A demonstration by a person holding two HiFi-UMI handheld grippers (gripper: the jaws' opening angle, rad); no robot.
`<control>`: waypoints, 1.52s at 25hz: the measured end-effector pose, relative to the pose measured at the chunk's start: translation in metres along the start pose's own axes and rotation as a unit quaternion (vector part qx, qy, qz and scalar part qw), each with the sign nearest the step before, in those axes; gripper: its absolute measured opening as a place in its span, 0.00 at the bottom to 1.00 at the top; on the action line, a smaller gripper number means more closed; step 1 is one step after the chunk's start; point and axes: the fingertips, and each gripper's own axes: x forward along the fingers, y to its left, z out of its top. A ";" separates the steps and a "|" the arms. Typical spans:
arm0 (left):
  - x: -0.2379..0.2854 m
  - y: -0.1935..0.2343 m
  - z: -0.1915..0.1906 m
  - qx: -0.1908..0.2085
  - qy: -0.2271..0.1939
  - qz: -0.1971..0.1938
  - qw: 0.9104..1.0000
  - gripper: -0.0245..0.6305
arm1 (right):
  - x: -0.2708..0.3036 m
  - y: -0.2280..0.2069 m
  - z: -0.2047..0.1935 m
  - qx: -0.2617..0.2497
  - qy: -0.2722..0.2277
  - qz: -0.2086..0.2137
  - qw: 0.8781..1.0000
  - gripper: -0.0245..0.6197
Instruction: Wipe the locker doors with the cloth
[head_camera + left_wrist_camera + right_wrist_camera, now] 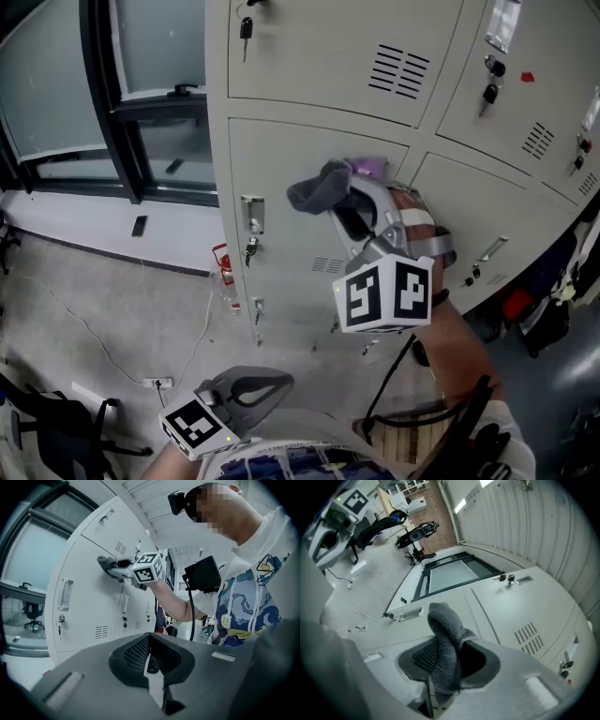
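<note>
Head view, centre: the right gripper holds the cloth against a locker door; its own view shows fingers pinching it. Left gripper, lower left: its view shows fingers pressed together.

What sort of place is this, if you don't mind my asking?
Likely a workplace locker area: a bank of metal lockers with keys hanging from them, beside a large window.

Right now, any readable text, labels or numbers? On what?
No readable text.
Locker card: blurred, unreadable.
Red tag: too small to read.
Right cube, left cube: square marker patterns only, no letters.
</note>
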 end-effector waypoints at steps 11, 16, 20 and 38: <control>-0.006 0.007 0.002 -0.003 -0.005 0.004 1.000 0.04 | 0.031 0.002 -0.008 0.000 0.004 -0.005 1.000 0.22; -0.007 0.008 0.002 -0.003 -0.002 0.004 1.000 0.04 | 0.038 0.054 -0.025 0.006 0.015 0.041 0.999 0.22; -0.007 0.011 0.002 0.000 0.001 0.002 1.000 0.04 | 0.044 0.099 -0.037 0.012 0.024 0.080 0.996 0.22; -0.010 0.025 -0.001 -0.005 0.002 0.013 1.000 0.04 | 0.069 0.291 -0.088 0.017 0.078 0.249 0.965 0.21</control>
